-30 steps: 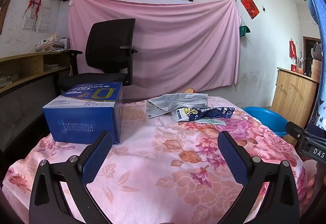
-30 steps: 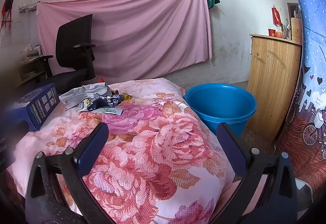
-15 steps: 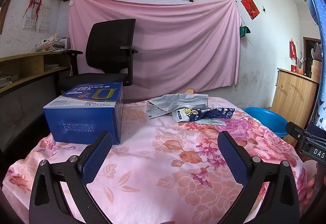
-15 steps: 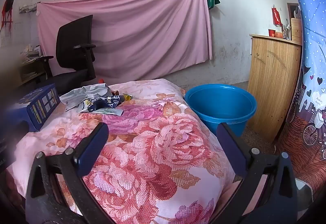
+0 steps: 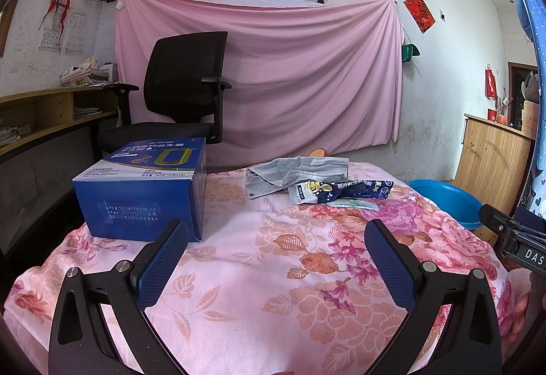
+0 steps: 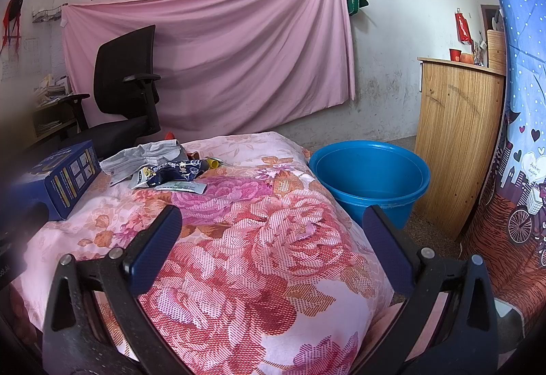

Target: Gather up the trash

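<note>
Trash at the flowered pink tabletop's (image 5: 259, 259) far edge: crumpled grey face mask (image 5: 296, 170), dark-blue foil wrapper (image 5: 341, 191). Light, limp, crinkly, so pinch a raised fold. Left gripper (image 5: 276, 243) and right gripper (image 6: 272, 231) both gape wide, empty.

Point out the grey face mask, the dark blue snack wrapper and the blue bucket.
grey face mask (image 5: 300, 171): left wrist view, middle of its crumpled fabric.
dark blue snack wrapper (image 5: 341, 191): left wrist view, printed middle.
blue bucket (image 6: 370, 200): right wrist view, front outer wall.
</note>
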`<move>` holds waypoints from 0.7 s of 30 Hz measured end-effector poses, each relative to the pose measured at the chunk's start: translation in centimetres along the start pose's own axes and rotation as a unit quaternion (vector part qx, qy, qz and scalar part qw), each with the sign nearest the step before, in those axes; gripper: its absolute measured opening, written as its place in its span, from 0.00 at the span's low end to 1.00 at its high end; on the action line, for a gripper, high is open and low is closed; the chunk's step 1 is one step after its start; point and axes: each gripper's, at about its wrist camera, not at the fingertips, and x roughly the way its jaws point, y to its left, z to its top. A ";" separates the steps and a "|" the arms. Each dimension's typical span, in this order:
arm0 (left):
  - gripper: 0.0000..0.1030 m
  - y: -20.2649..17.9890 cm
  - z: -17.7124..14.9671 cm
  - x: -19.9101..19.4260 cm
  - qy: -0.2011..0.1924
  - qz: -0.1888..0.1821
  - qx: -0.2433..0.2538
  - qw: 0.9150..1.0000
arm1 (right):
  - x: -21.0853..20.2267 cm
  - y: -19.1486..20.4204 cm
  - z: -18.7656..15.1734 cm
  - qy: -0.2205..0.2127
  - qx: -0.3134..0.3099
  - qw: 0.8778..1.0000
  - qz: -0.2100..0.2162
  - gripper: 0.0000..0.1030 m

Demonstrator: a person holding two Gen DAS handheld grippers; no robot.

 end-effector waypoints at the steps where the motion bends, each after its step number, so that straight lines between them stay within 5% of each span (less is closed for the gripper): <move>1: 0.98 0.0 0.0 0.0 0.000 0.000 0.000 1.000 | 0.0 0.0 0.0 0.000 0.000 1.000 0.000 1.00; 21: 0.98 0.0 0.1 0.2 -0.001 0.000 0.000 1.000 | 0.0 0.0 0.0 0.000 0.001 1.000 0.000 1.00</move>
